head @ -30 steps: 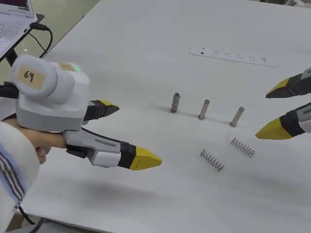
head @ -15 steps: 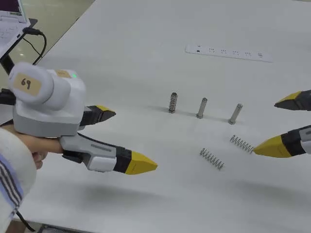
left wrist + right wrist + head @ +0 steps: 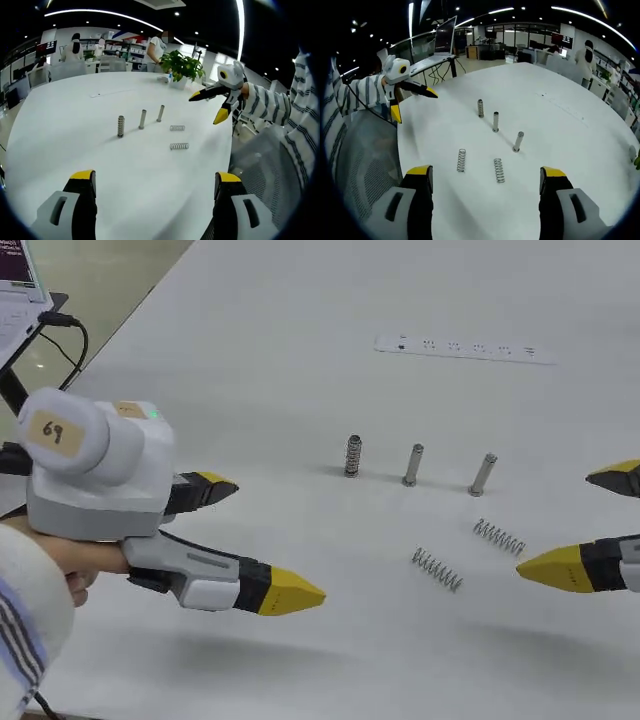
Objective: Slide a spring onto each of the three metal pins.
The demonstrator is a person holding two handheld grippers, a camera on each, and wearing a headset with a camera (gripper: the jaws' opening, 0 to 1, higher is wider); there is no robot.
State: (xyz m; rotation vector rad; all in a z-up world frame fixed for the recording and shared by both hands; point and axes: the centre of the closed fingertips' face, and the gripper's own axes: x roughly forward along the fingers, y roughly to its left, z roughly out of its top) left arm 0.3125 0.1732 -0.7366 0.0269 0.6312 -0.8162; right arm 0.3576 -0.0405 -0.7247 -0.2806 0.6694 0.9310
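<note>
Three metal pins stand in a row on the white table [image 3: 270, 360]. The left pin [image 3: 353, 455] [image 3: 120, 126] [image 3: 480, 107] wears a spring. The middle pin [image 3: 412, 464] [image 3: 142, 119] [image 3: 495, 121] and the right pin [image 3: 483, 474] [image 3: 160, 113] [image 3: 518, 141] are bare. Two loose springs lie flat in front of them, one [image 3: 436, 569] [image 3: 179, 146] [image 3: 461, 160] nearer, the other [image 3: 498, 537] [image 3: 177, 128] [image 3: 498, 170] below the right pin. My left gripper [image 3: 255, 538] [image 3: 155, 177] hovers open, well left of the pins. My right gripper [image 3: 585, 522] [image 3: 486, 173] is open just right of the springs, holding nothing.
A white power strip [image 3: 465, 348] lies on the far side of the table. A laptop [image 3: 15, 280] with a black cable sits off the table's left edge. A potted plant [image 3: 182, 65] stands at the far end. A mesh chair back [image 3: 365, 160] is near me.
My right gripper has dropped lower and drawn back toward the near right, beside the loose springs. The left gripper has hardly moved. Pins and springs are as before.
</note>
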